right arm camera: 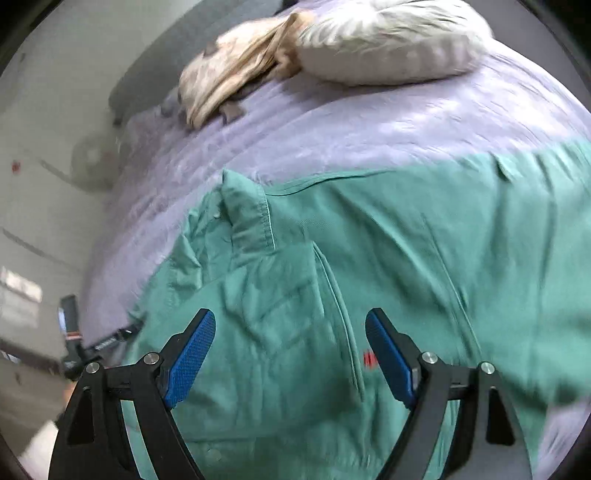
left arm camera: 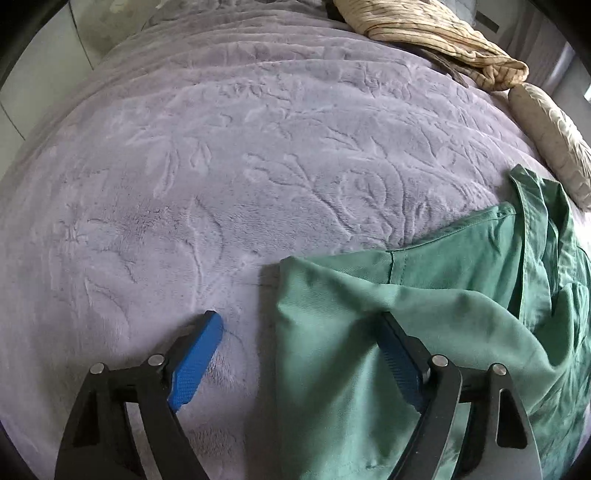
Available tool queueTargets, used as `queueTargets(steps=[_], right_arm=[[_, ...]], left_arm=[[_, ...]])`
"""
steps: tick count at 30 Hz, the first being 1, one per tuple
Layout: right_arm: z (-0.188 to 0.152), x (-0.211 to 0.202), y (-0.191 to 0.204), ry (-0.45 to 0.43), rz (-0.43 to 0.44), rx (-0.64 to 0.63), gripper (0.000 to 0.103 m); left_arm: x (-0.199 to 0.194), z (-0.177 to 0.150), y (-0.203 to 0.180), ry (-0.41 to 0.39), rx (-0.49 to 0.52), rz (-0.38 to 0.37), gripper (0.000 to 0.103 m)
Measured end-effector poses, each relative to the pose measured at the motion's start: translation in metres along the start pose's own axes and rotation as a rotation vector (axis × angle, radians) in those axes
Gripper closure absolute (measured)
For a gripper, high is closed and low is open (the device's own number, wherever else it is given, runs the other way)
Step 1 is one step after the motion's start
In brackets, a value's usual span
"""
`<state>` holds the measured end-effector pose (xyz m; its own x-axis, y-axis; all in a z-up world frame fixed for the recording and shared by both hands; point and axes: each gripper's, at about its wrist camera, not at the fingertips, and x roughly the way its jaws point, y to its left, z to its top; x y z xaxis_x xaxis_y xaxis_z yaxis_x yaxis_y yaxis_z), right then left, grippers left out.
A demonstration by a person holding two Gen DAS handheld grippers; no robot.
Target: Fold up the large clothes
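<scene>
A large green garment lies spread on a lilac bedspread. In the left wrist view my left gripper stands open over the garment's left edge: its left blue pad is above bare bedspread, its right one above green cloth. Nothing is pinched between them. In the right wrist view the same green garment fills the lower picture, with a folded collar or cuff standing up at its left. My right gripper hangs open above the cloth, its jaws wide apart and holding nothing.
A beige crumpled cloth and a pale pillow lie at the bed's far end; the pillow also tops the right wrist view. The bed's left edge, a pale floor and a dark stand show at the left.
</scene>
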<state>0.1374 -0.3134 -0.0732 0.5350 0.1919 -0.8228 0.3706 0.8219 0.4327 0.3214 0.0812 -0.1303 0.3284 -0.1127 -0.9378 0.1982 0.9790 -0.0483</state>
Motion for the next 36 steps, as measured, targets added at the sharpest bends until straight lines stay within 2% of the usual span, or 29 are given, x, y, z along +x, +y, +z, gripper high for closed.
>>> queueTargets(steps=[2, 3, 4, 5, 6, 8, 10, 13, 16, 18, 19, 21, 23, 28, 30, 34, 36], right_arm=[[0.015, 0.027, -0.004, 0.045, -0.026, 0.013, 0.017], [0.018, 0.038, -0.008, 0.075, -0.022, 0.034, 0.019], [0.021, 0.050, -0.011, 0.106, -0.038, 0.051, 0.030], [0.019, 0.051, -0.012, 0.117, -0.055, 0.038, 0.072], [0.018, 0.052, -0.004, 0.130, -0.071, -0.017, 0.096], [0.015, 0.040, 0.011, 0.083, -0.097, -0.083, 0.095], [0.011, 0.012, 0.025, -0.002, -0.070, -0.144, 0.095], [0.007, -0.019, 0.029, -0.093, -0.059, -0.172, 0.095], [0.004, -0.008, 0.007, -0.058, -0.085, -0.111, 0.095], [0.002, 0.009, -0.006, -0.029, -0.130, -0.078, 0.095], [0.000, 0.015, -0.013, -0.020, -0.153, -0.070, 0.095], [-0.006, 0.016, -0.021, -0.021, -0.163, -0.022, 0.095], [-0.008, -0.001, -0.007, -0.074, -0.166, -0.075, 0.095], [-0.010, -0.057, 0.038, -0.160, -0.061, -0.193, 0.095], [-0.010, -0.072, 0.056, -0.186, -0.032, -0.227, 0.095], [-0.009, -0.098, 0.095, -0.243, 0.060, -0.313, 0.095], [-0.011, -0.104, 0.103, -0.264, 0.063, -0.338, 0.095]], left_arm=[[0.002, 0.001, 0.000, 0.003, -0.008, -0.005, 0.017], [0.001, 0.002, 0.001, 0.001, -0.013, -0.016, 0.030], [0.000, 0.002, 0.001, -0.004, -0.013, -0.049, 0.050], [-0.004, 0.002, 0.001, 0.004, -0.021, -0.113, 0.096], [-0.009, 0.002, 0.003, -0.005, -0.035, -0.120, 0.098], [-0.030, -0.001, 0.008, -0.087, -0.042, -0.133, 0.098], [-0.047, -0.006, 0.013, -0.145, -0.043, -0.131, 0.098], [-0.048, -0.006, 0.020, -0.156, -0.037, -0.116, 0.098], [-0.028, -0.005, 0.014, -0.124, -0.008, -0.046, 0.098], [-0.019, -0.007, 0.016, -0.129, -0.013, 0.055, 0.098], [-0.019, -0.009, 0.023, -0.126, -0.037, 0.075, 0.098], [-0.028, -0.012, 0.042, -0.140, -0.107, 0.020, 0.098], [-0.047, -0.017, 0.049, -0.185, -0.088, 0.035, 0.098], [-0.073, -0.024, 0.050, -0.223, -0.062, 0.037, 0.097], [-0.079, -0.025, 0.046, -0.234, -0.065, -0.002, 0.097], [-0.074, -0.021, 0.029, -0.215, -0.053, -0.042, 0.097], [-0.062, -0.021, 0.021, -0.177, -0.050, -0.048, 0.097]])
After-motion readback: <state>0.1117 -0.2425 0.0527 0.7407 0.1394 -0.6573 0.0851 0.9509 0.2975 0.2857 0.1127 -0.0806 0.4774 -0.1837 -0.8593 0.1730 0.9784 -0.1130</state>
